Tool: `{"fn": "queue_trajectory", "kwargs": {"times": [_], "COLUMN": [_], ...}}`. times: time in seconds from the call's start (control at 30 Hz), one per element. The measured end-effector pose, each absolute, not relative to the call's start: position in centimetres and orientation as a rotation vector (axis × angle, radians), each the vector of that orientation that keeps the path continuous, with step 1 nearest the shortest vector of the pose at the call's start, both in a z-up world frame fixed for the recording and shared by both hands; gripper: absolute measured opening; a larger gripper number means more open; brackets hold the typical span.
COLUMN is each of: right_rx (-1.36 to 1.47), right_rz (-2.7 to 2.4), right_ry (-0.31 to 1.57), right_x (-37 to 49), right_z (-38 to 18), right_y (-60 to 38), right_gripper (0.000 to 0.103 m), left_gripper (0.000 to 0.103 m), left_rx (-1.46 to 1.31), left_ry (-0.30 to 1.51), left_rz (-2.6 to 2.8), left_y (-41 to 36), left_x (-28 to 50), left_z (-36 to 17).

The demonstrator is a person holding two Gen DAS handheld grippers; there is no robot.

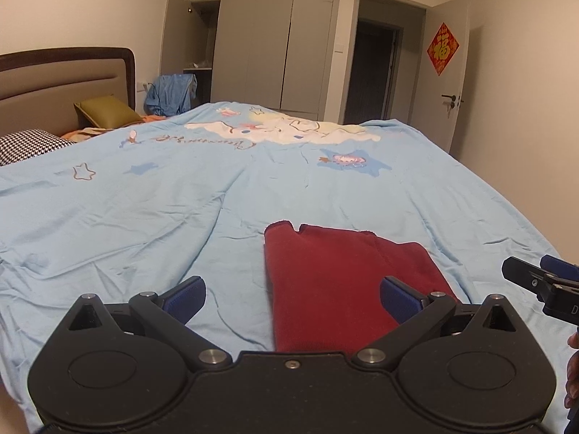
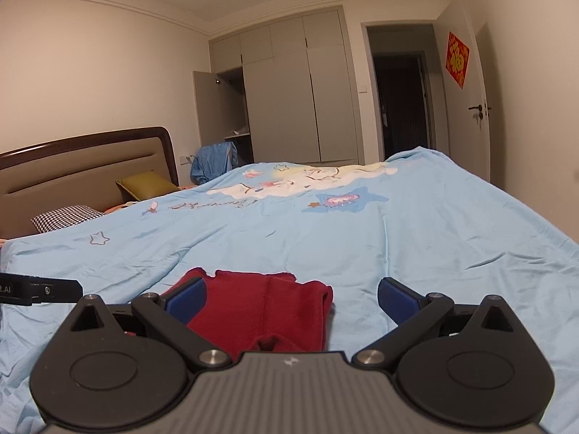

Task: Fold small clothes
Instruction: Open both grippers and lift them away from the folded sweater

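A dark red garment (image 1: 336,282) lies folded flat on the light blue bedspread (image 1: 144,209), near the front edge. My left gripper (image 1: 291,298) is open and empty, hovering over the garment's near left part. My right gripper (image 2: 291,298) is open and empty, with the red garment (image 2: 260,307) under its left finger and in the gap. The right gripper shows at the right edge of the left wrist view (image 1: 542,282). The left gripper shows at the left edge of the right wrist view (image 2: 39,291).
Pillows (image 1: 105,112) and a headboard (image 1: 61,83) are at the far left. A blue cloth (image 1: 170,94) hangs by the grey wardrobe (image 1: 275,47). A doorway (image 1: 376,68) and an open door (image 1: 445,72) stand at the back right.
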State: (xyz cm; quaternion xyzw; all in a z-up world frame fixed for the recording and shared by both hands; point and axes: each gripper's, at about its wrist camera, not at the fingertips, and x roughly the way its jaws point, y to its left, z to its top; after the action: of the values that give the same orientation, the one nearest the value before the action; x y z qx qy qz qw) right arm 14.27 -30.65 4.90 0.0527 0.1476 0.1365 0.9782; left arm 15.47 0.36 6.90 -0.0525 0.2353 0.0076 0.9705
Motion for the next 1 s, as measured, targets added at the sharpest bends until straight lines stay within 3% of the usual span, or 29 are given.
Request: {"fn": "queue_trajectory", "kwargs": {"times": [0.53, 1.0], "right_rx": [0.032, 0.011], "right_rz": [0.263, 0.26], "right_ry": [0.251, 0.317], "right_x": [4.4, 2.7], "right_z": [3.5, 1.4], "right_y": [-30.0, -30.4], "right_gripper": [0.103, 0.103], "left_gripper": [0.102, 0.102], "left_rx": [-0.046, -0.055], "left_ry": [0.434, 0.461], "left_rz": [0.03, 0.037], "left_y": [-0.5, -0.1], "left_x": [6.3, 5.3], "left_z": [4.0, 2.4]}}
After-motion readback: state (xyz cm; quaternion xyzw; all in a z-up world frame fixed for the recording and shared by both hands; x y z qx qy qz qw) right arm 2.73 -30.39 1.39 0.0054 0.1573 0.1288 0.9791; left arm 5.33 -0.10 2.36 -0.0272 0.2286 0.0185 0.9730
